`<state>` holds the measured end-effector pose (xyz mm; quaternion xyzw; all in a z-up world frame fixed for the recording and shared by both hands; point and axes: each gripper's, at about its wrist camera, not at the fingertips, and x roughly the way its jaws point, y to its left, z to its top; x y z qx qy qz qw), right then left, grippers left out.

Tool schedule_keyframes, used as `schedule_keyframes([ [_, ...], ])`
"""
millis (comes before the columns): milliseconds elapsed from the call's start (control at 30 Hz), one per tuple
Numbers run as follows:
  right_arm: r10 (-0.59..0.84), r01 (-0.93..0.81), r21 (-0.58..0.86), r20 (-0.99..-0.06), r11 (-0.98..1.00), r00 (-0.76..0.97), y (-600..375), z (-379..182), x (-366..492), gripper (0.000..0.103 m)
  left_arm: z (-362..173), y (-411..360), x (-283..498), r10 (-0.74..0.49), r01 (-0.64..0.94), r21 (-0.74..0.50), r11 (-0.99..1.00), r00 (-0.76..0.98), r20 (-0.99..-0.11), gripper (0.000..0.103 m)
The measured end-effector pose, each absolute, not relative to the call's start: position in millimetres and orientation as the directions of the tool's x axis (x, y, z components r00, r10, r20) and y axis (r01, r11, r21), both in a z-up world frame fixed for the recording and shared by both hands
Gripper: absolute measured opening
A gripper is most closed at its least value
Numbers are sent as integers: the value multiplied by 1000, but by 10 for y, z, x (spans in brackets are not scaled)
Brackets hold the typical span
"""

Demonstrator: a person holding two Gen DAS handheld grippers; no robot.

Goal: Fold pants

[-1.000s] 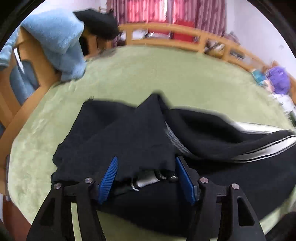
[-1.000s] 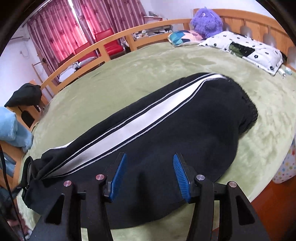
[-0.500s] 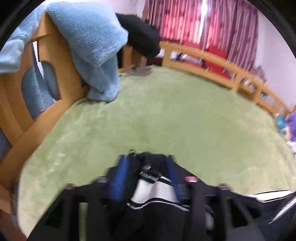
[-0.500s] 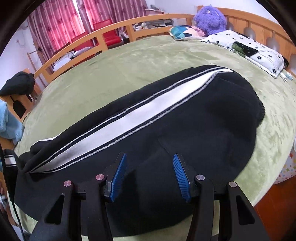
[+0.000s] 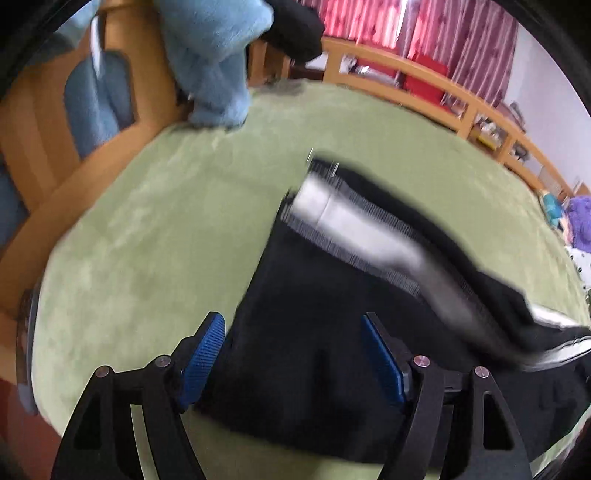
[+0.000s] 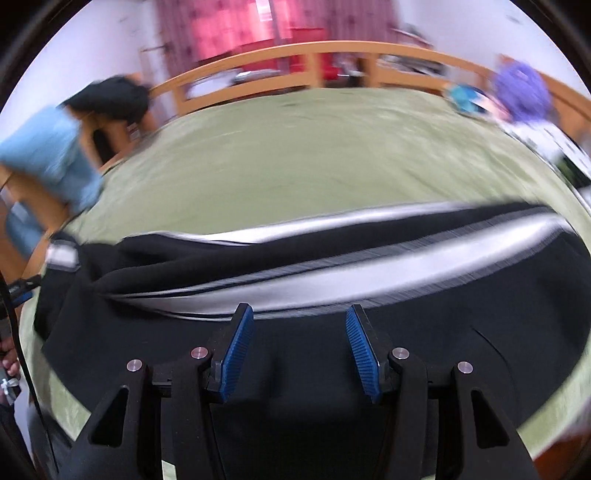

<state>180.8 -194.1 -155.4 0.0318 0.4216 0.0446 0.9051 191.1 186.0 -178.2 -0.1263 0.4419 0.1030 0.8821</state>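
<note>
Black pants (image 5: 332,314) with a white side stripe (image 5: 369,236) lie on the green bed cover. In the left wrist view my left gripper (image 5: 291,354) is open above the leg end of the pants, holding nothing. In the right wrist view the pants (image 6: 314,369) stretch across the frame with the white stripe (image 6: 332,280) running left to right. My right gripper (image 6: 299,350) is open just above the black fabric, empty. Both views are motion-blurred.
The green bed cover (image 5: 166,240) is ringed by a wooden rail (image 6: 295,55). A light blue blanket (image 5: 214,55) and a black garment (image 5: 295,29) hang on the rail at the left. A purple plush toy (image 6: 521,88) and pillows lie at the far right.
My left gripper was shut on the pants' leg end half a second ago; it has now opened and let go, and the leg lies spread out. My right gripper swung its view leftward, staying open.
</note>
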Motion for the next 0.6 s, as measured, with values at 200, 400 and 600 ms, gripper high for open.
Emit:
schedule_keyframes([
  [200,207,-303,12,-755,953,622,-1246,-1634,2066,57,-2051,1973,1741,35,-302,-156,940,542,-839,74],
  [400,170,-439,-125,-802,890,573,-885,-1844,2404,57,-2059,2073,1769,-16,-293,-213,932,554,-832,77],
  [600,56,-398,-239,-797,886,601,-713,-1935,2801,0,-1986,2205,1860,-61,-296,-289,910,594,-802,77],
])
